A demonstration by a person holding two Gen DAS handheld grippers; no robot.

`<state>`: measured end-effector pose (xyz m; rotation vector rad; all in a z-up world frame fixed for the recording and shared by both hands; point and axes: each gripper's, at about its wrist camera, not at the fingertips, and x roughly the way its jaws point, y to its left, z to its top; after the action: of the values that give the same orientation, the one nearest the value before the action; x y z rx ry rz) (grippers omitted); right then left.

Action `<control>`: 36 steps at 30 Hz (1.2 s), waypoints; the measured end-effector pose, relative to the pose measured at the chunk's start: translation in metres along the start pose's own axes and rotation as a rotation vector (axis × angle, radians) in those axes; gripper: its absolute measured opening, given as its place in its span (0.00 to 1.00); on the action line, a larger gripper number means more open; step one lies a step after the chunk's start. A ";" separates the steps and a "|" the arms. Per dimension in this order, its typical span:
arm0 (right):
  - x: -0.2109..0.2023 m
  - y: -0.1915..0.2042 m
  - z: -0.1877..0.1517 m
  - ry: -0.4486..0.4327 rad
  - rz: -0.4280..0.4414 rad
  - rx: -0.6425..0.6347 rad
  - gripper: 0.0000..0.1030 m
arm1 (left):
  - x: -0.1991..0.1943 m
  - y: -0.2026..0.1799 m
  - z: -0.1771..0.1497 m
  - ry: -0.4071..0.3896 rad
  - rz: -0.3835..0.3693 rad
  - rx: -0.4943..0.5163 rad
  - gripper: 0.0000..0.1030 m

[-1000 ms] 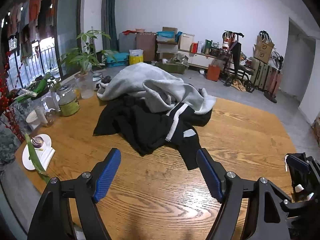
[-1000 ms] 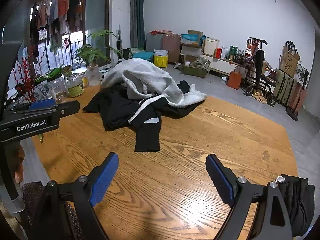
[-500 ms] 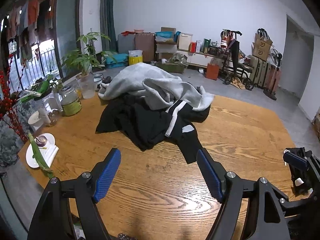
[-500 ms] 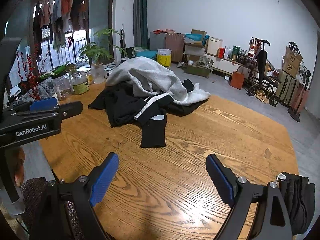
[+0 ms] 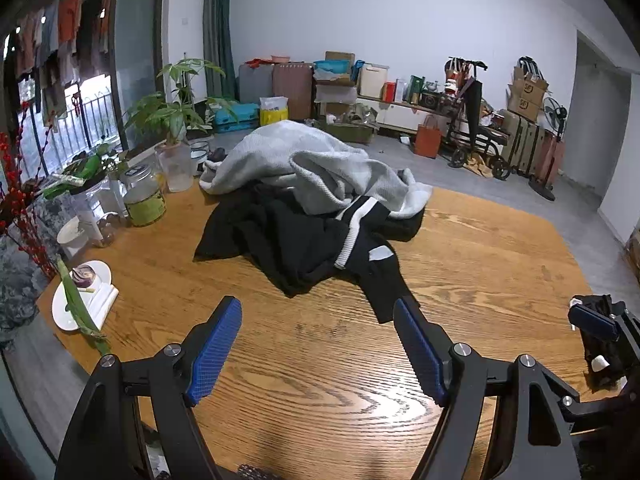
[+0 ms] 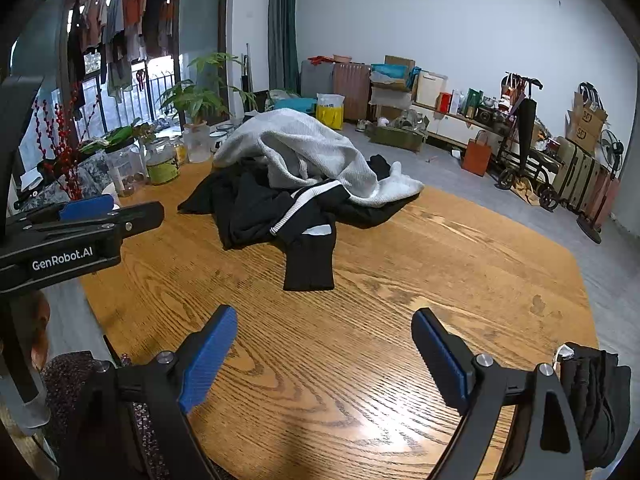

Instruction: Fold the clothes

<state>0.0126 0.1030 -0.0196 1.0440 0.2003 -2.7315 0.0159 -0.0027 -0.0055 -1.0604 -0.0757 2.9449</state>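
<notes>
Table: round, oak-grained wood; your clothes lie on its far half.
Grey top: light knit, crumpled, draped over the back of the heap, its pale hem trailing toward the right edge.
Black garment: dark, rumpled, spread beneath and in front of the grey top; a white stripe runs along one fold and a small white label shows beside it.
Sleeve: black, flat, reaching toward you from the heap.
Left gripper: your blue-padded fingers stand wide apart above bare wood, holding nothing, short of the sleeve.
Right gripper: fingers likewise spread, empty, over bare wood.
Folded black item: at the near right table edge, beside your right gripper.
Jars: at the left rim, well apart from the heap.
</notes>
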 end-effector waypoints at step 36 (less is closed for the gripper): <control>0.181 -0.044 0.083 0.039 -0.078 0.028 0.89 | 0.276 0.015 0.115 0.220 -0.094 -0.252 0.04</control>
<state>-0.1826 0.1027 -0.0772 1.1204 0.2140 -2.7920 -0.2702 -0.0154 -0.0934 -1.3623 -0.4905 2.7670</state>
